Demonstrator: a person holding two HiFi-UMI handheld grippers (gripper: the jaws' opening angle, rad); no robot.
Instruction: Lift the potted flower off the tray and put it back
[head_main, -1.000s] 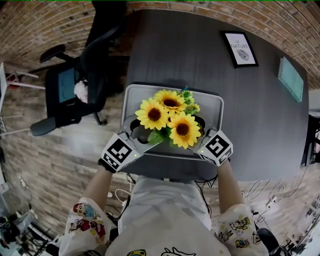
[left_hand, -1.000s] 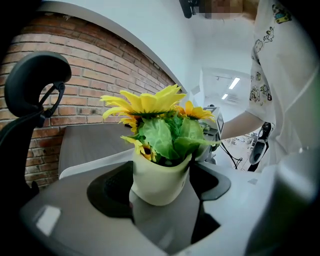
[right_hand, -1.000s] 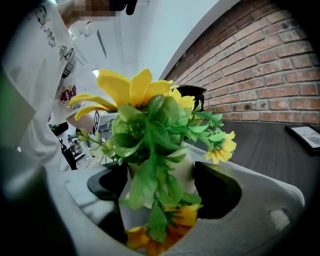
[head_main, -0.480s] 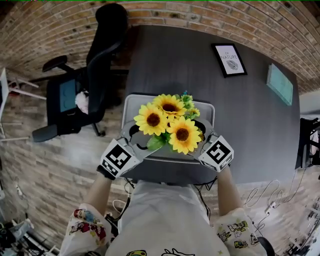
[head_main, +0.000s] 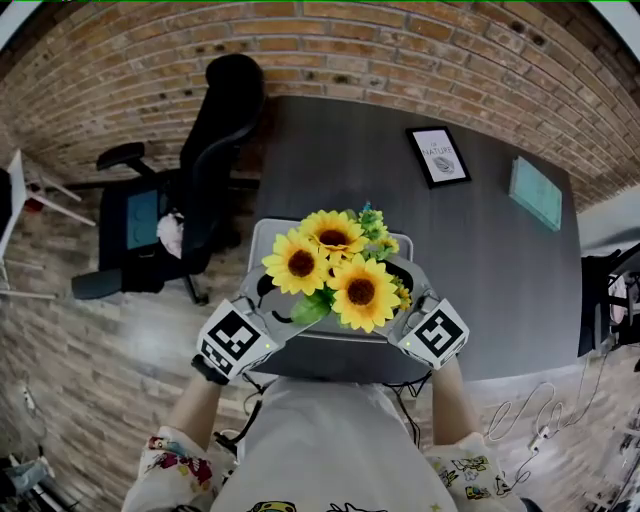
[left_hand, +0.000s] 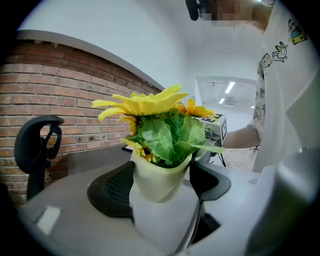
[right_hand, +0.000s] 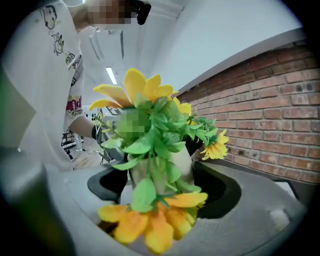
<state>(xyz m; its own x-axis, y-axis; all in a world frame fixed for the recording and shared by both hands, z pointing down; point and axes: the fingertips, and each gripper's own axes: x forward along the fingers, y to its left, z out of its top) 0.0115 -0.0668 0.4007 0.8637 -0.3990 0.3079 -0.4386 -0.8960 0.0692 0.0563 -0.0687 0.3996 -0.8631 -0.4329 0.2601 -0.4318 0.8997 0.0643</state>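
Dark grey counter (head_main: 350, 150) under the head view, set against a red brick wall (head_main: 400, 40) and above a wood-look floor (head_main: 90, 330). Off its left edge, a black office chair (head_main: 215, 130). On its far right part, a framed print (head_main: 437, 157) and, further right, a pale teal pad (head_main: 538, 192), both lying flat and well apart from the work. At the near edge, a light grey tray (head_main: 258, 232) with rounded corners, bare only along its far rim and left corner. Over its middle, the potted flower (head_main: 335, 265): three big sunflower heads (head_main: 300, 263) with yellow petals and brown centres, a smaller sprig at the far side, and broad green leaves (left_hand: 165, 135) crowding the mouth of a pale cream pot (left_hand: 157, 182), flared at the top and narrower below. Left claw (head_main: 272, 298) in from the left and right claw (head_main: 408, 298) in from the right, each closed down to the pot's width, with a black textured jaw pressed against either side of the cream wall. Pot base hidden under petals and claw bodies: on the tray or just clear of it, impossible to tell. Behind the claws, a person's arms in printed sleeves (head_main: 175, 465).
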